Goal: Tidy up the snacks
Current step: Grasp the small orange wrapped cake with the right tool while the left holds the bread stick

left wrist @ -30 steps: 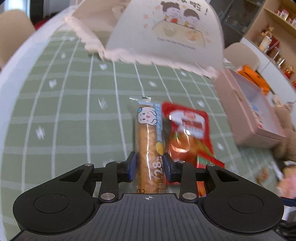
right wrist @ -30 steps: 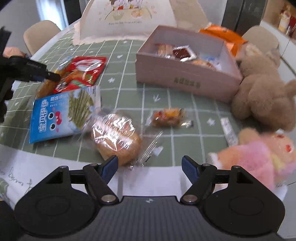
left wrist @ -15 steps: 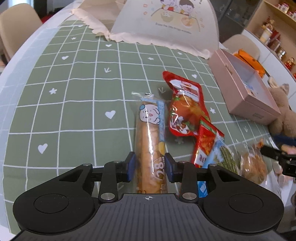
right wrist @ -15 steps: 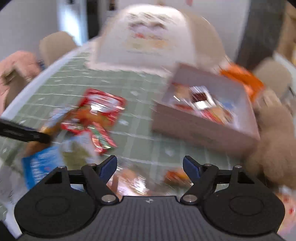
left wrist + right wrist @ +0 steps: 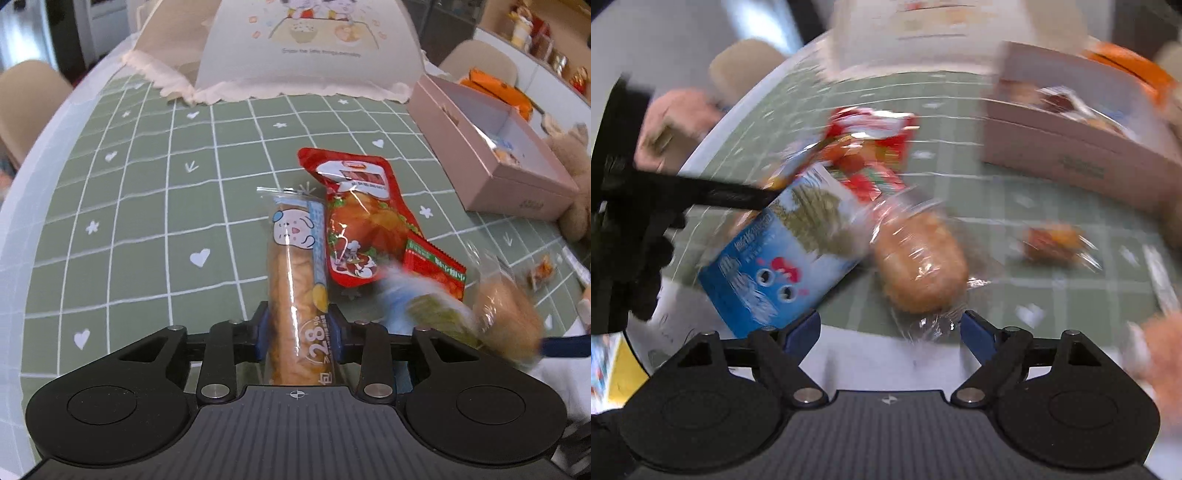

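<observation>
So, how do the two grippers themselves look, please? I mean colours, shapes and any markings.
Both look alike. The left gripper has a matte black ribbed body, two rounded lobes with circular recesses, black linkage arms with silver pins, blue finger pads and a small white crosshair mark. The right gripper has the same build, with blue pads and a small white mark. No cables or sleeves are clearly visible.

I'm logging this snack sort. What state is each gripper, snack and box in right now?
left gripper: shut on bread stick pack
bread stick pack: sealed, gripped
right gripper: open, around wrapped bun's near end
wrapped bun: sealed, on table
red snack pouch: sealed, lying flat
pink box: open, holding snacks
</observation>
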Tool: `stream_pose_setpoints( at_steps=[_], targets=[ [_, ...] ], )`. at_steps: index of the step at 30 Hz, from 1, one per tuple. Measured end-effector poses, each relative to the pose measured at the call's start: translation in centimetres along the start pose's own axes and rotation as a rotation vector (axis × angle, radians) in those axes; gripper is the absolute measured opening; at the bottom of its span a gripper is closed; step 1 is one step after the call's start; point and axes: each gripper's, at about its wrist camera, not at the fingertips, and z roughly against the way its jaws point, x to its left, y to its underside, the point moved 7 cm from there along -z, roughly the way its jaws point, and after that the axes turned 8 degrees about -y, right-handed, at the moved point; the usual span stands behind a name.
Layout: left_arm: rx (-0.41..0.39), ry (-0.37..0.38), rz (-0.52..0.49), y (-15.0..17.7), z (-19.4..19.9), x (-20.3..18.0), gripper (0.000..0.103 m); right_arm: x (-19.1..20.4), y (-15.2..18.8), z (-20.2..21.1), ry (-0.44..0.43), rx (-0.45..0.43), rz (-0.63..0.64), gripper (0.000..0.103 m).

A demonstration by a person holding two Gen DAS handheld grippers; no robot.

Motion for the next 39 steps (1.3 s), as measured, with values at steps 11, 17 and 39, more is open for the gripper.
stream_pose_setpoints(
  at_steps=[11, 17, 39],
  targets=[
    [-0.071, 0.029, 0.249, 1.7, 6.9, 7.2, 0.034, 0.2, -5.7, -0.9, 0.17, -0.148, 0.077, 0.083],
    [-0.116, 0.185, 0.216, 0.0, 10.1, 4.2, 0.034, -3.9, -3.5, 2.9, 0.232, -0.181, -0.002, 0.084],
    [0.09, 0.295, -0.008, 1.2, 2.2, -9.1, 0.035, -10.9, -2.9, 2.1, 0.277, -0.133, -0.178, 0.071]
  ],
)
